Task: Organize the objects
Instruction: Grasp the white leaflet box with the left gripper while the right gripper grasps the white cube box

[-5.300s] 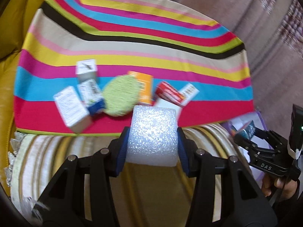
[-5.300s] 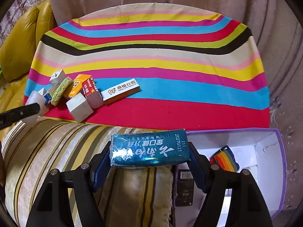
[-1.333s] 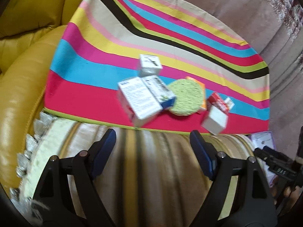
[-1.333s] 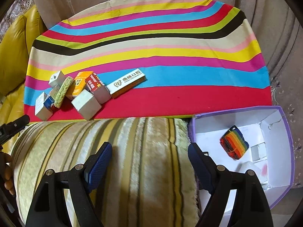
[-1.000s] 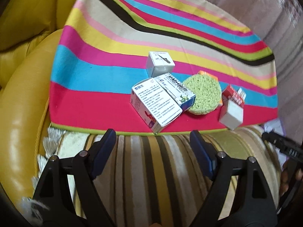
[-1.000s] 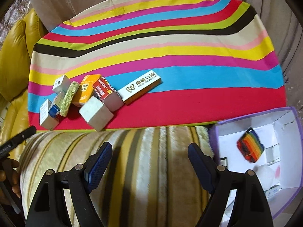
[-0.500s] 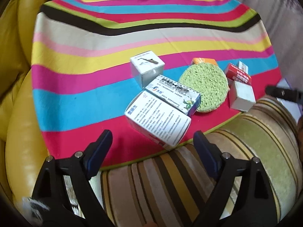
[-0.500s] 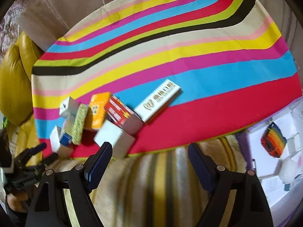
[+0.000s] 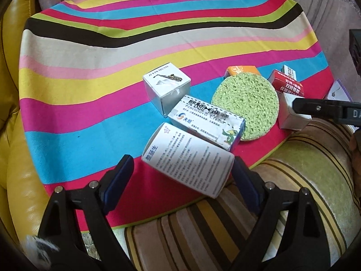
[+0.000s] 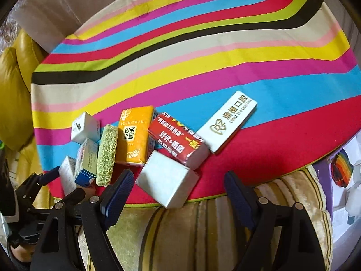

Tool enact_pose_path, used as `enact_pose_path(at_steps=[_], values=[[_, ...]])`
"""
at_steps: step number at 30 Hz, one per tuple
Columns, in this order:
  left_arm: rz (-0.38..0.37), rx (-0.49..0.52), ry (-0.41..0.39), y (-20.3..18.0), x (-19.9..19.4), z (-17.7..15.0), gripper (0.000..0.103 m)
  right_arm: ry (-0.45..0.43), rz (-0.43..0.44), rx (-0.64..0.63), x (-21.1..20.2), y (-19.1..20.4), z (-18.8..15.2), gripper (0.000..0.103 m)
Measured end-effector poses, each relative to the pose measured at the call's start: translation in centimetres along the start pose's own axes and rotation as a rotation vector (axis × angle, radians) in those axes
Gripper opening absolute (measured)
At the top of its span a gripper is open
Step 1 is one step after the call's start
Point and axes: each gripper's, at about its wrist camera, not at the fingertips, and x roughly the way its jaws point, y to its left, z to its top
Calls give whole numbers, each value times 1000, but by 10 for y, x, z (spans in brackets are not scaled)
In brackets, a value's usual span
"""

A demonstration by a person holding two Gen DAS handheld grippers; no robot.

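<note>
Left gripper (image 9: 181, 176): my jaws are closing around the white text-covered carton (image 9: 188, 159); the right pad looks to sit at its corner, the left pad stands clear, so no grip.
Right gripper (image 10: 177, 188): I have it spread wide and empty, the plain white cube box (image 10: 167, 179) between the pads and touching neither.
White text-covered carton: lying tilted on the red stripe at the near edge of the striped round tablecloth (image 9: 90, 52).
Blue-and-white cream carton (image 9: 206, 120): just behind it, touching, leaning on the round green sponge (image 9: 247, 105).
White saxophone-print cube (image 9: 167, 87): behind and left of the cream carton.
Orange tissue pack (image 10: 135, 135): beside the sponge, from the right wrist view.
Red printed box (image 10: 178, 143): against the white cube box's far side.
Long white dental box (image 10: 227, 124): angled on the blue and red stripes, beside the red box.
Purple-rimmed white bin (image 10: 326, 178): at right, holding a rainbow-striped item (image 10: 341, 170).
Striped plush cushion (image 10: 203, 237): under both my grippers.
</note>
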Motion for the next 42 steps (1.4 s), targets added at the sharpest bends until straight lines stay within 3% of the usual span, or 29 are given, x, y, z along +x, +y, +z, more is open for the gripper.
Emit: enact_pose_path(at_steps=[3,13,18,21,40,42], values=[[-16,-2,-1,1,4,0,80,8,-25,-1,5,5,0,83],[-53,-20,-46,2,-5,-5,79,13,-130,-23,16,16,-1,83],[-52,-47,-66,4,-11,-6,79,31,-147,-24,18,13,-1,65],[-52,-62,-71,8,-11,-5,79,29,-137,-28,15,11,-3,59],[-48,-203,-108,10,-35,-19,79,-19,-56,-91,-11,6,-17,58],[-48,-214,-107,7,-38,-22,79,-5,-47,-95,-13,4,-20,46]])
